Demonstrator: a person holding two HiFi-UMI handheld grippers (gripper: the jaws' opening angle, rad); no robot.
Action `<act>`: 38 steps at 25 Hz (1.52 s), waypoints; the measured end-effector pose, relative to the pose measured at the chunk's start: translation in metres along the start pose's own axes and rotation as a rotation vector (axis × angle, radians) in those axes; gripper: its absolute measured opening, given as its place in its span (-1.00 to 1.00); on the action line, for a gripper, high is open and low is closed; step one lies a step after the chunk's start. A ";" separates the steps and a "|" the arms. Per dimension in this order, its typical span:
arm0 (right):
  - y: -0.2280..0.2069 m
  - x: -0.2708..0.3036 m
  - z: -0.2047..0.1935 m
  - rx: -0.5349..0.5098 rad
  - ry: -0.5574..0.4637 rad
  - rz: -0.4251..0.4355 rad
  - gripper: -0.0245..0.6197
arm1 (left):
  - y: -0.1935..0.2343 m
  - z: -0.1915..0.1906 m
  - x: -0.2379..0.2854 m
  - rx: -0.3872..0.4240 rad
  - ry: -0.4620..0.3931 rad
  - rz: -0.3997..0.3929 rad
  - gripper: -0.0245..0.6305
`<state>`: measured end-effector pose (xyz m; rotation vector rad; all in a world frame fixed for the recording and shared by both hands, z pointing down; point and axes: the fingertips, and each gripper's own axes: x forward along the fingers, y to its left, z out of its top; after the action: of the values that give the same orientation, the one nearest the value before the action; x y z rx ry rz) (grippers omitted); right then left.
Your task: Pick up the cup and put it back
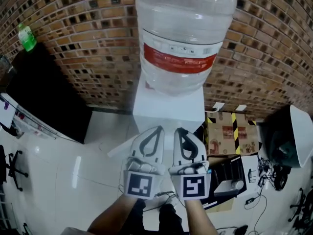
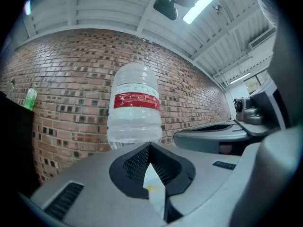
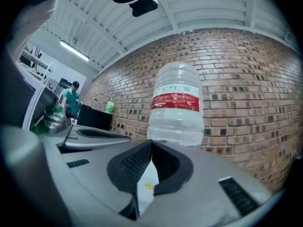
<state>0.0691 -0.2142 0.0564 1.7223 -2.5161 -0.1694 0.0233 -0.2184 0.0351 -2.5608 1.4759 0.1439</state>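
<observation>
No cup shows in any view. A white water dispenser [image 1: 168,106] with a large clear bottle [image 1: 183,33] bearing a red label stands against the brick wall. My left gripper [image 1: 159,129] and right gripper [image 1: 179,130] hang side by side just in front of the dispenser's body, both pointing at it. Each has its jaws closed tip to tip with nothing between them. In the left gripper view the shut left gripper [image 2: 149,146] points below the bottle [image 2: 135,108]. The right gripper view shows the same from the right gripper [image 3: 151,143], with the bottle [image 3: 176,105] above it.
A black cabinet [image 1: 44,97] stands left of the dispenser, with a green bottle [image 1: 27,37] on top. A cardboard box [image 1: 232,133] with yellow-black tape sits to the right, beside a dark device [image 1: 288,141] and cables. A person [image 3: 71,96] stands far off.
</observation>
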 end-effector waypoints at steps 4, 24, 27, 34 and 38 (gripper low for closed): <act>0.003 0.000 -0.040 0.009 0.017 0.019 -0.90 | -0.009 -0.037 -0.005 -0.010 0.020 0.001 -0.93; 0.043 0.029 -0.344 0.013 0.041 0.003 -0.74 | -0.025 -0.324 -0.038 -0.104 0.000 0.035 -0.92; 0.047 0.033 -0.386 0.021 0.046 0.001 -0.74 | -0.026 -0.364 -0.040 -0.095 -0.002 0.034 -0.92; 0.056 0.043 -0.482 0.034 0.038 -0.026 -0.74 | -0.028 -0.451 -0.049 -0.073 -0.035 0.038 -0.92; 0.056 0.042 -0.531 0.021 0.026 -0.033 -0.74 | -0.036 -0.503 -0.059 -0.078 -0.024 0.053 -0.92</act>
<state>0.0735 -0.2553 0.5900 1.7634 -2.4814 -0.1224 0.0212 -0.2543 0.5417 -2.5719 1.5591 0.2435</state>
